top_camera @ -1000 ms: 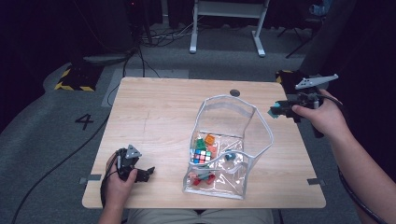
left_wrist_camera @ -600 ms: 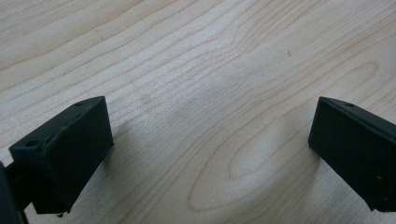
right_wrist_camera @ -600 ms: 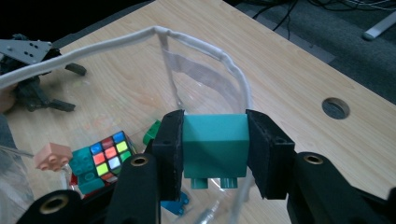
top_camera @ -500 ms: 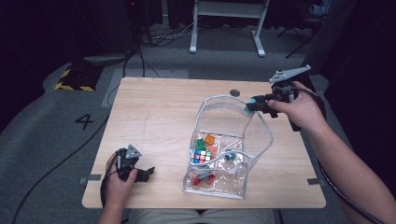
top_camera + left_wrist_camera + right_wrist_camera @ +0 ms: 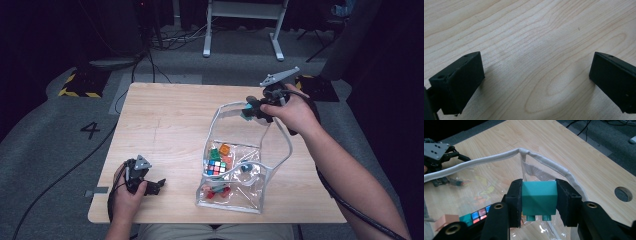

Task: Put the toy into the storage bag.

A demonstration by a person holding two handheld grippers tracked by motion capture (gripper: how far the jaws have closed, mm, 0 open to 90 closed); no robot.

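Nearest the person, the left gripper rests on the tabletop at its near left corner, jaws spread wide with bare wood between them. Just right of it lies the clear pouch, its white-trimmed mouth standing open and holding a puzzle cube and small coloured toys. Farther back, the right gripper clamps a teal block squarely between its pads, poised at the pouch's far rim. To finish well, the block should probably be carried clear over the trim and lowered before the jaws part. Against the earlier frames, the right hand has travelled inward from the table's right edge; the left is unmoved.
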